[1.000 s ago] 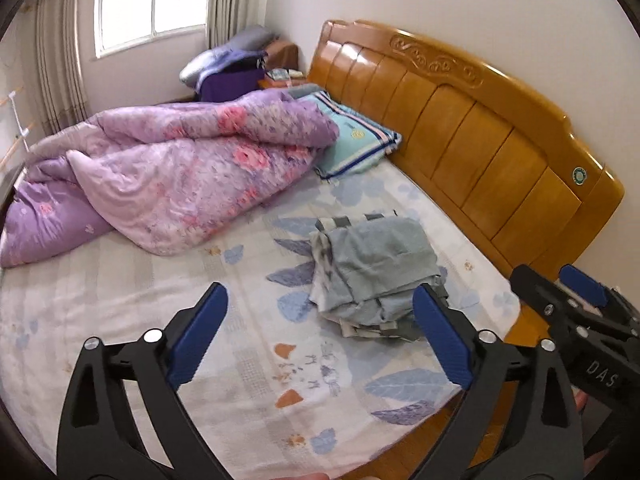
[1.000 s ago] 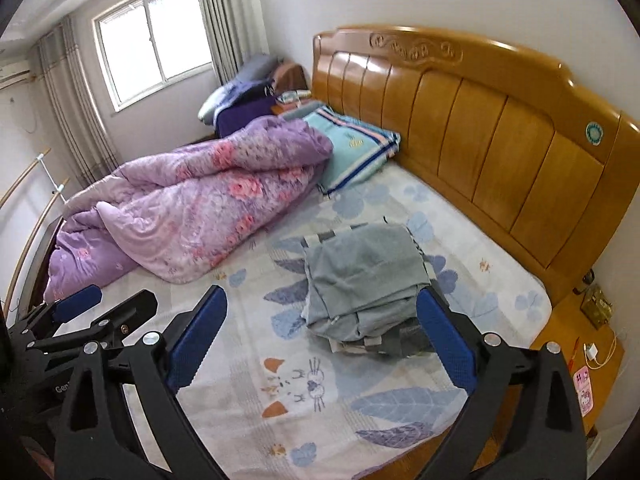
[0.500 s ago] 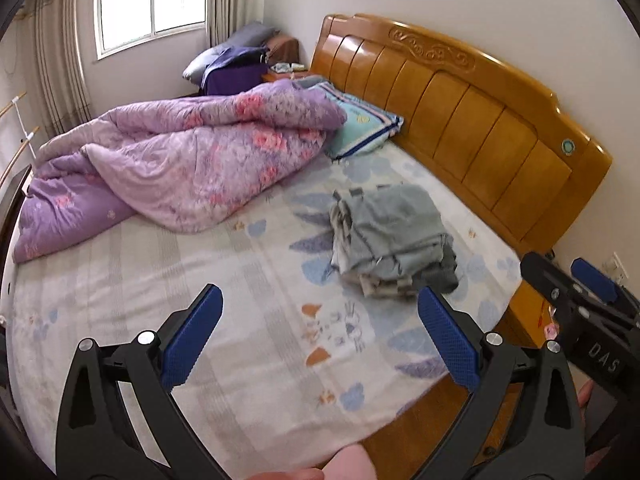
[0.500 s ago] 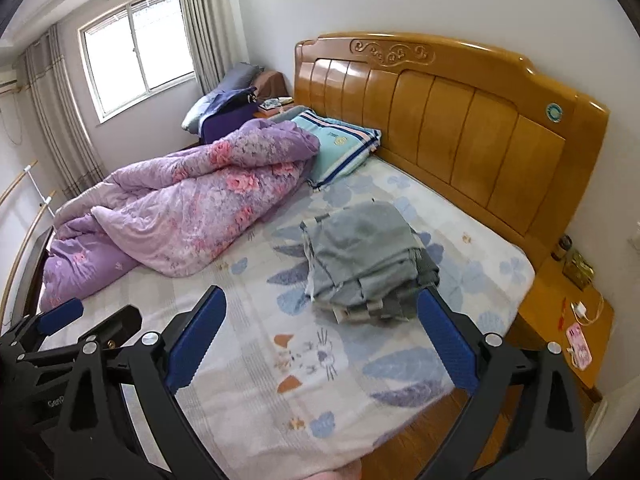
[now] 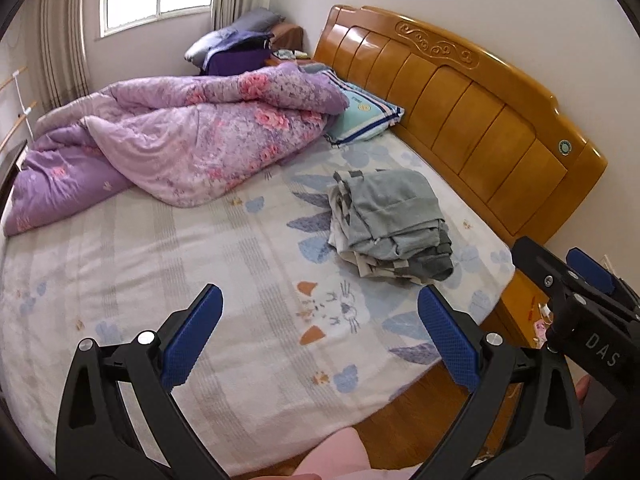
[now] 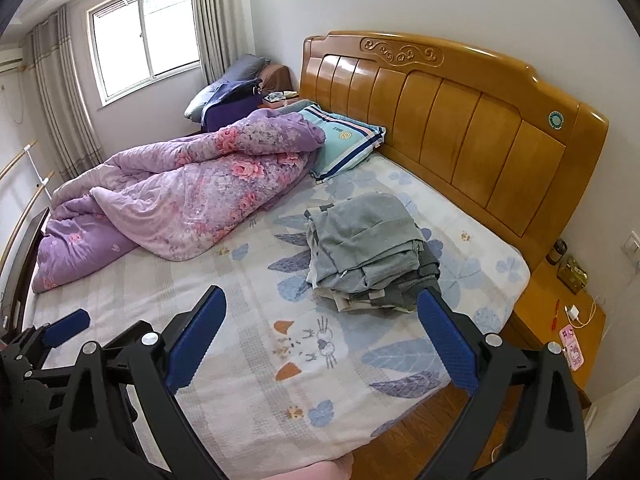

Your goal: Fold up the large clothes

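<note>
A stack of folded grey and checked clothes (image 5: 390,224) (image 6: 370,248) lies on the bed near the headboard side. My left gripper (image 5: 320,326) is held open above the bed's near edge, well short of the stack, with nothing between its blue pads. My right gripper (image 6: 322,326) is open too and empty, also back from the stack. In the left wrist view the right gripper (image 5: 576,280) shows at the right edge. In the right wrist view the left gripper (image 6: 56,340) shows at the lower left.
A crumpled purple floral quilt (image 5: 180,136) (image 6: 172,196) fills the far left of the bed (image 5: 200,264). A striped teal pillow (image 6: 344,140) leans by the wooden headboard (image 6: 460,120). A bedside table (image 6: 568,316) with a phone and cables stands at the right. Wood floor (image 6: 440,412) lies below.
Both grippers have drawn back and up from the bed, so the folded stack looks smaller and farther away. Both stayed open and empty.
</note>
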